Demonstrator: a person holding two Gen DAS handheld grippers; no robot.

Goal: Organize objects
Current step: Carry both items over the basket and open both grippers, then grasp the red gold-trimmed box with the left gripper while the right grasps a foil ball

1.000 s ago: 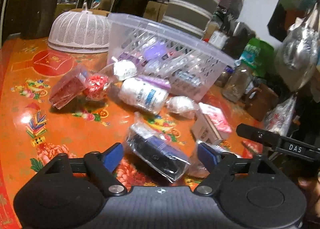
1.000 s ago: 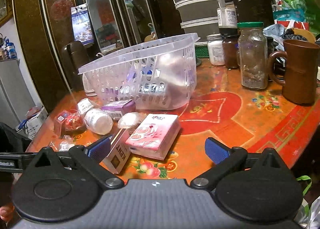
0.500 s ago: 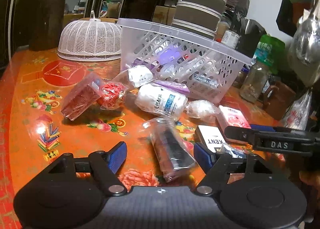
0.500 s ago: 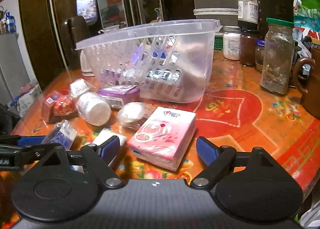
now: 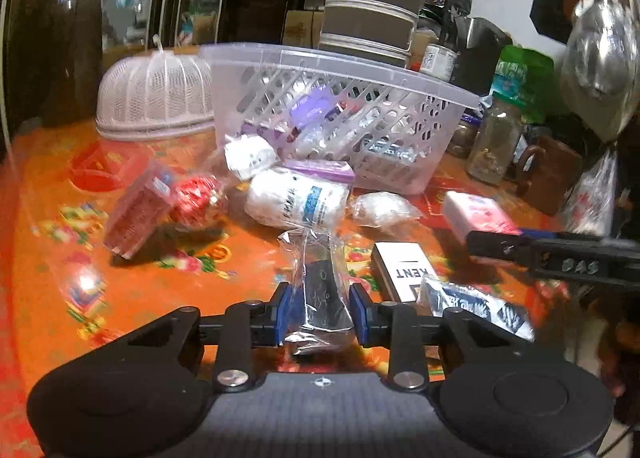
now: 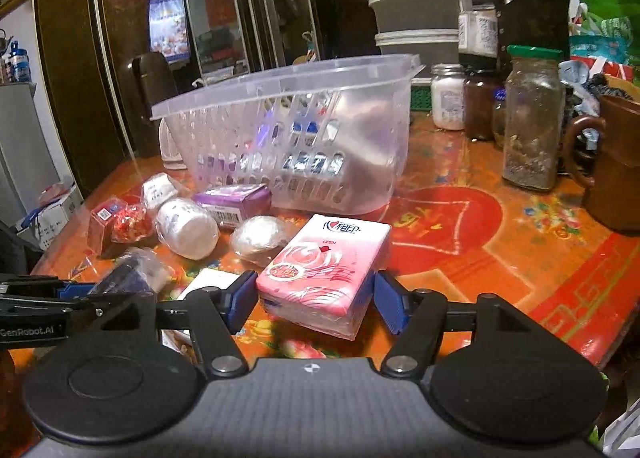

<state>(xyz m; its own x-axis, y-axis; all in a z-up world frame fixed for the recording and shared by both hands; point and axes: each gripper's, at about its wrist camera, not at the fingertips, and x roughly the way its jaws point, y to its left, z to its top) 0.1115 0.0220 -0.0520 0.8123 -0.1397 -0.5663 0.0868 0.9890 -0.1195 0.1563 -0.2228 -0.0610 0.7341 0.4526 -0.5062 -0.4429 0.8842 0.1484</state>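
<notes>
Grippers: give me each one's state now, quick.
Left gripper: jaws just closed, shut on the bagged dark item.
Right gripper: jaws have been closing around the pink tissue pack; small gaps remain, no grip yet.

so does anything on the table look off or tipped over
Yes: the clear plastic basket sits tilted rather than flat, its rim sloping. Most small packets lie scattered outside it, among them the white roll on its side and the purple box.
</notes>
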